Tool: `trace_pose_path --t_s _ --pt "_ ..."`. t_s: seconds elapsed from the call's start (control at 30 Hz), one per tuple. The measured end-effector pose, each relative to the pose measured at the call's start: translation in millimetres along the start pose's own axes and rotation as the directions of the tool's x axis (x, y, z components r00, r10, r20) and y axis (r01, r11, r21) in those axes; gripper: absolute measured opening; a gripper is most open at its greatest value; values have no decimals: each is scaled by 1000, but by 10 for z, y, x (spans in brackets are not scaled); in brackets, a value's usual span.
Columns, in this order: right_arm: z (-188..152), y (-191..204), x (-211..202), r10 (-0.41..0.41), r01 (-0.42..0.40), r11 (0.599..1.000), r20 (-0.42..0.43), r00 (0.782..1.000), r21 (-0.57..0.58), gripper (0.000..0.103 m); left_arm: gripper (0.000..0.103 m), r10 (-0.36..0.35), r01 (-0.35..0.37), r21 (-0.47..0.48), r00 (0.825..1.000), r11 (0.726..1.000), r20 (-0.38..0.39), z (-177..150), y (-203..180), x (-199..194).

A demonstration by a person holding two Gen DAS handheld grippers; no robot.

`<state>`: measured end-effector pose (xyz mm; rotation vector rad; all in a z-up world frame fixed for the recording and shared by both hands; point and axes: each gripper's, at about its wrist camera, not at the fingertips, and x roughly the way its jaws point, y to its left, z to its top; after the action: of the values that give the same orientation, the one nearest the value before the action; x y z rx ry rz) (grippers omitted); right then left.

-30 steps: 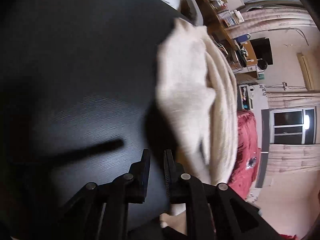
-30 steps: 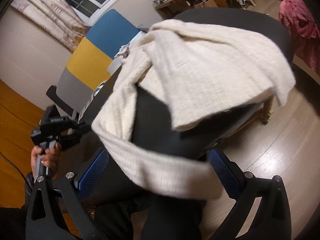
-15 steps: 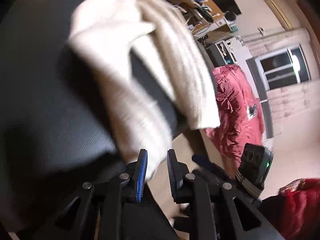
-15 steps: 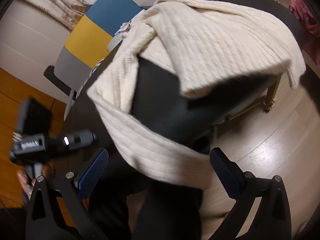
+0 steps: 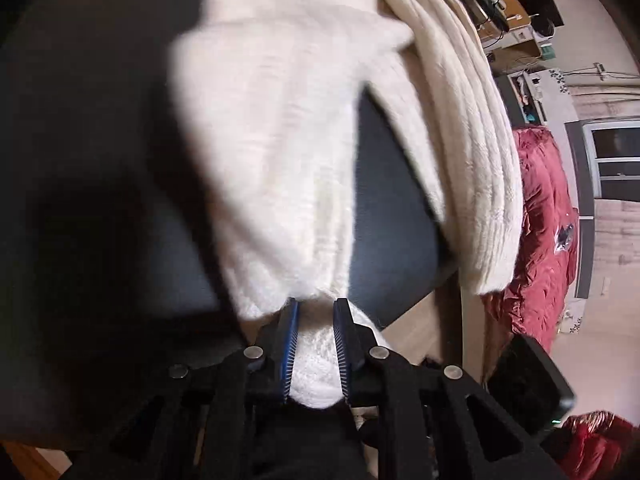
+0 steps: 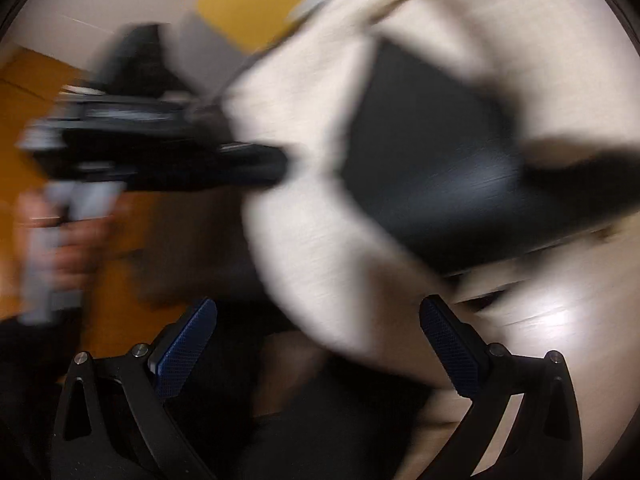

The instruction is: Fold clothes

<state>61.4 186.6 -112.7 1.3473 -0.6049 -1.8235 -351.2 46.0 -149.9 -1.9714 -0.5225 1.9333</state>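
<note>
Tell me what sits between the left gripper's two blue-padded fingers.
A bunched end of the cream knit sweater, pinched between the left gripper fingers; left wrist view.

One cream sweater, one dark table, two hand-held grippers: left, right.

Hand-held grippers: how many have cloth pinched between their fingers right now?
1. The left hand-held gripper is closed on the sleeve end of the white sweater at the black table edge. The right hand-held gripper is wide open, gripping nothing.
</note>
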Motion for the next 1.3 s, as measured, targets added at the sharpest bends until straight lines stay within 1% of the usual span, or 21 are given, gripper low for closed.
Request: trace_pose_path --t_s 0.07,0.1,0.13,0.17,0.2,0.27,0.33,0.37,0.47,0.53,0.57,0.6,0.67,0.77,0.8,0.87,0.97,1.1,1.2,1.23,1.3 --pt "-33 196 99 175 -175 984 -36 984 -12 103 17 6 -5 -15 999 1000 48 64 228 -144" --pt "-49 295 149 260 -261 965 -55 964 -15 103 18 34 -32 -24 996 999 83 38 353 -233" --pt "-60 412 208 300 -303 953 -77 951 -29 103 18 79 -75 -36 989 997 122 -9 490 -302" --pt "-65 500 249 294 -299 953 -94 951 -45 103 18 115 -111 -35 981 993 156 -35 621 -362" --pt "-65 570 254 267 -275 959 -100 958 -66 103 18 108 -103 -38 979 994 171 -55 741 -402" --pt "-52 626 166 208 -214 973 -71 975 -91 103 18 37 -31 -37 984 999 176 -130 883 -406" --pt "-18 607 54 41 -44 992 -23 999 -118 103 19 -60 63 -13 986 998 158 -207 844 -294" --pt "-6 577 32 -21 19 991 -8 1000 -130 103 19 -87 89 -6 985 996 150 -197 745 -205" --pt "38 440 144 -60 57 991 -25 998 -118 103 19 -172 169 32 976 985 131 -158 363 38" --pt "58 419 347 -73 63 990 -72 995 -127 103 20 -189 182 60 971 981 147 -200 192 28" --pt "70 419 461 -75 63 991 -100 992 -119 103 20 -185 176 65 969 982 164 -138 126 7" --pt "68 518 565 -35 18 992 -130 991 -128 103 20 -181 171 68 966 983 185 -74 90 -36" --pt "47 833 754 91 -124 978 -193 977 -169 103 20 -149 134 76 961 988 232 -21 121 -219" --pt "-7 1256 863 192 -249 936 -235 953 -247 103 20 -66 51 59 956 997 287 -205 370 -670" --pt "-30 1351 885 192 -254 928 -237 952 -271 103 20 -45 29 58 955 998 292 -304 430 -733" --pt "-87 1358 902 132 -194 940 -225 965 -281 103 21 -41 30 45 960 999 277 -412 660 -835" --pt "-229 1171 871 43 -88 970 -196 980 -227 103 22 -40 33 32 971 999 236 -858 1196 -1145" --pt "-405 912 728 -25 9 992 -124 992 -129 103 22 68 -81 41 965 996 255 -809 1190 -927" --pt "-356 934 813 -100 92 989 -71 992 -116 103 21 51 -67 57 969 996 241 -781 1248 -826" --pt "-339 947 803 -138 131 983 -47 989 -125 103 22 55 -76 81 969 994 240 -805 1225 -794" --pt "-262 1011 786 -164 164 977 10 986 -139 103 22 76 -113 135 966 984 248 -885 1153 -720"
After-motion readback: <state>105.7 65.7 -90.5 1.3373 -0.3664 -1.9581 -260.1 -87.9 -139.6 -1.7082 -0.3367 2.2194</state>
